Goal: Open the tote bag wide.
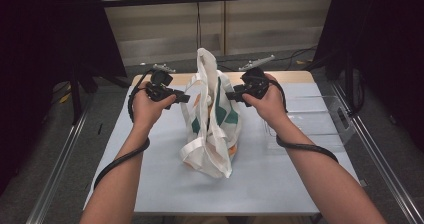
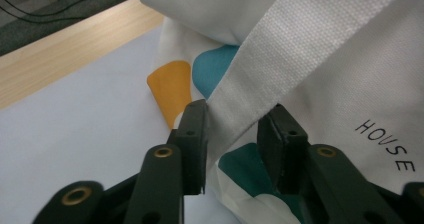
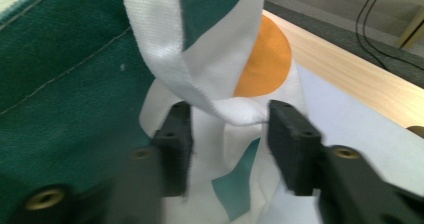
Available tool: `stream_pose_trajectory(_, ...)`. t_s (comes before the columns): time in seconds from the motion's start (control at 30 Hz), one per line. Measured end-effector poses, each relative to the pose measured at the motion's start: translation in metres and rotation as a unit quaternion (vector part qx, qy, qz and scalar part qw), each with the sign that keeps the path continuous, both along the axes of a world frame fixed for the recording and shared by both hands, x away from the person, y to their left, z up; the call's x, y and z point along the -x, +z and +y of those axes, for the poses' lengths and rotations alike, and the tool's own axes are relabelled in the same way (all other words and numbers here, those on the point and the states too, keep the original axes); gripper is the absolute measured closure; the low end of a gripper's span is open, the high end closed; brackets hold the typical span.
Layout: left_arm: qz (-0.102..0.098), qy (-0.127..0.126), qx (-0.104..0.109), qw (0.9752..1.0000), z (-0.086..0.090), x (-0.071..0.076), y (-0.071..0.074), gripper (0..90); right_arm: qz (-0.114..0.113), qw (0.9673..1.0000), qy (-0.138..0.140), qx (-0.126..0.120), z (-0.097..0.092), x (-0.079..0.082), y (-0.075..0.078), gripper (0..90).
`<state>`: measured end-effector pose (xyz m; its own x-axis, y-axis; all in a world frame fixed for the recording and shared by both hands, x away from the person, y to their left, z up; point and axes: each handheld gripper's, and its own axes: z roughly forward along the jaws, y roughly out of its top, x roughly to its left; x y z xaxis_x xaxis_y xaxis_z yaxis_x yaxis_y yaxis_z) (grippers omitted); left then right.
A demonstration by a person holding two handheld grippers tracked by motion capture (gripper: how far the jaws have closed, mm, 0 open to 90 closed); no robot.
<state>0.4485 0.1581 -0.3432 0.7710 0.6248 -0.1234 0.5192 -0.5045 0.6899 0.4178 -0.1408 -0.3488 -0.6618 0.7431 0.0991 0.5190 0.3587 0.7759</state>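
A white cloth tote bag (image 1: 212, 139) with green and orange patches stands slumped in the middle of the table, one handle sticking up. My left gripper (image 1: 186, 98) is at its left side and my right gripper (image 1: 229, 95) at its right, both pointing inward. In the left gripper view a flat white handle strap (image 2: 280, 49) runs between the jaws of the left gripper (image 2: 232, 119), unsqueezed. In the right gripper view a curled handle strap (image 3: 165, 39) hangs between the jaws of the right gripper (image 3: 227, 119), which stand wide apart.
The bag rests on a pale blue sheet (image 1: 150, 184) over a wooden table (image 1: 295, 77). A clear plastic tray (image 1: 320, 119) lies at the right side. Dark curtains flank the table, and cables trail along both forearms.
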Motion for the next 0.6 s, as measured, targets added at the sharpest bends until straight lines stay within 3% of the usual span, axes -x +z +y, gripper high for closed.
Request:
stream_pose_trajectory(0.07,0.0,-0.005,-0.009,0.9999,0.0,0.0,0.002,75.7,0.0,1.0,0.0,-0.001,-0.001,0.0,0.0,70.2)
stream_pose_trajectory(0.13,0.004,-0.006,-0.012,0.9999,0.001,0.0,0.003,82.4,0.004,1.0,0.004,-0.002,-0.001,0.0,0.0,73.5)
stream_pose_trajectory(0.17,0.012,0.004,-0.003,0.9999,-0.001,0.0,0.002,82.4,0.005,1.0,0.007,-0.005,-0.002,-0.001,-0.001,77.8)
stream_pose_trajectory(0.2,0.015,0.007,-0.007,0.9998,0.002,0.0,0.004,87.3,0.008,0.9999,0.0,-0.008,-0.004,0.0,0.0,86.7)
stream_pose_trajectory(0.23,0.026,0.008,-0.009,0.9996,0.005,-0.001,0.005,87.6,0.01,0.9998,0.0,-0.016,-0.006,0.0,-0.001,88.6)
stream_pose_trajectory(0.37,0.028,0.019,-0.008,0.9994,0.009,-0.001,0.004,87.8,0.014,0.9997,0.0,-0.018,-0.008,0.0,-0.002,90.0)
stream_pose_trajectory(0.43,0.03,0.042,0.004,0.9987,0.013,0.0,0.002,87.9,0.017,0.9997,-0.003,-0.019,-0.009,0.001,-0.002,90.0)
stream_pose_trajectory(0.6,0.038,0.056,0.004,0.9977,0.023,-0.002,-0.001,88.0,0.029,0.9993,-0.015,-0.016,-0.016,-0.001,-0.007,90.0)
